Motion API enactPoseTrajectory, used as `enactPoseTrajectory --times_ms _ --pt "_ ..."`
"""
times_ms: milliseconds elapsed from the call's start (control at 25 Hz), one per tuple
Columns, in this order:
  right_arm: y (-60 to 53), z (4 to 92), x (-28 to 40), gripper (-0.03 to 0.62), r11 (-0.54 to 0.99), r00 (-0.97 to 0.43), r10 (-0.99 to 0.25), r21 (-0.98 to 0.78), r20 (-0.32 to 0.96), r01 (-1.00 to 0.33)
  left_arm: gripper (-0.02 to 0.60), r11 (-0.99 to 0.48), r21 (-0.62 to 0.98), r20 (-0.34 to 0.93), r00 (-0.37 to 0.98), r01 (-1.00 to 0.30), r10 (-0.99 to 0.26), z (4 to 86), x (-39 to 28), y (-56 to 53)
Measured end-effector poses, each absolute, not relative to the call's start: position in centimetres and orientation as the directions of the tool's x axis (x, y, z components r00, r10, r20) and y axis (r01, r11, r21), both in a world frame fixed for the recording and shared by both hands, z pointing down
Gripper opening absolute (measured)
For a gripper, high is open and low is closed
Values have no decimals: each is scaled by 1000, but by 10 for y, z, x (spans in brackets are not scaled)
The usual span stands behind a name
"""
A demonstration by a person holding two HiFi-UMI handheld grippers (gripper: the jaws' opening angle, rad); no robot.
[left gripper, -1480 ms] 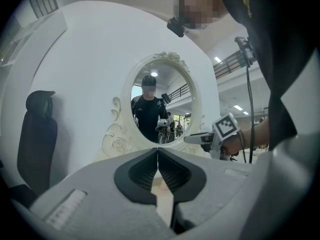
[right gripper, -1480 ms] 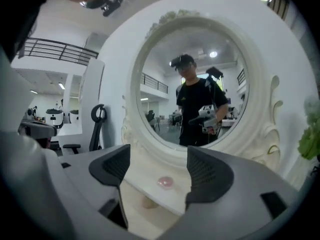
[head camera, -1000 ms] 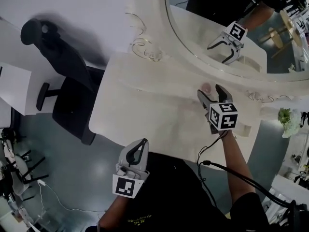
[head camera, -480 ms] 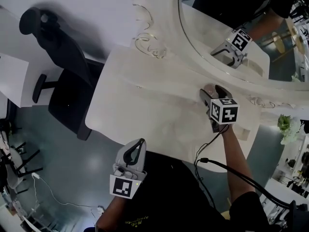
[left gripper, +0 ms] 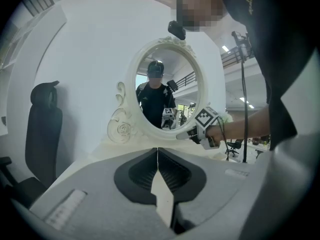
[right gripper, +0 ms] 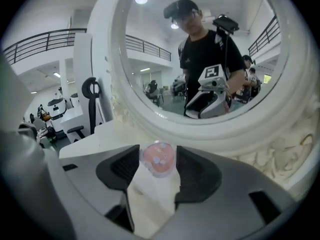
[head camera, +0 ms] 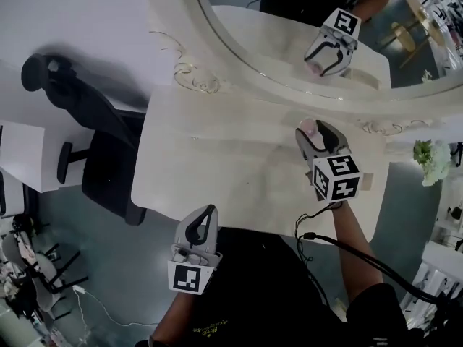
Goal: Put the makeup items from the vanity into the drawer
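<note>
Jaws of outstretched right gripper (head camera: 317, 129) have narrowed, closing, apparently touching pink compact (right gripper: 158, 159); left gripper (head camera: 210, 211) jaws together.

Right gripper (head camera: 316, 130): a second ago the jaws stood at their widest, with the pink compact (right gripper: 158, 159) lying just ahead of the tips, nearer the left one. Half a second ago the gripper had pushed forward, so the compact was mostly covered from above. Now the jaws are closing. The compact sits between the tips with a pad against each side. In the mirror (head camera: 210, 42), the reflected jaws were empty earlier and now show a pink disc between them. The head view has swung, and the mirror frame lies further left in it.
</note>
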State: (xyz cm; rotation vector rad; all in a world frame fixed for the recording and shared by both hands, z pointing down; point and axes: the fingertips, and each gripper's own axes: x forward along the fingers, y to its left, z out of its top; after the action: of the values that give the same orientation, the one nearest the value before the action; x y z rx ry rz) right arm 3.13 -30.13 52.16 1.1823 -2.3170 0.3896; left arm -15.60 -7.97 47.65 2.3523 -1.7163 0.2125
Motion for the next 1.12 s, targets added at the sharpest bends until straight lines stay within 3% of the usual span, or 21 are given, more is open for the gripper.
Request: enactPoseTrajectory --times_ms 280,440,680,880,1120 --pt "-264 438 93 230 494 -461 -797 -17 391 -869 23 -443 47 199 443 -895 -874 455 -104 -109" --pt "-241 422 150 230 364 -359 -864 -55 354 -930 21 -581 18 141 577 -814 -805 441 -61 -132" --pt "-205 415 221 230 196 -201 -915 -49 350 -979 21 -730 -3 153 721 -683 -675 440 4 -148" --pt "-181 446 258 230 105 -112 -891 -39 440 -994 21 -819 8 167 809 -573 -564 446 45 -148" --pt "-186 543 278 230 127 -117 -735 -34 668 -991 21 -835 25 207 820 -550 -534 462 51 -146"
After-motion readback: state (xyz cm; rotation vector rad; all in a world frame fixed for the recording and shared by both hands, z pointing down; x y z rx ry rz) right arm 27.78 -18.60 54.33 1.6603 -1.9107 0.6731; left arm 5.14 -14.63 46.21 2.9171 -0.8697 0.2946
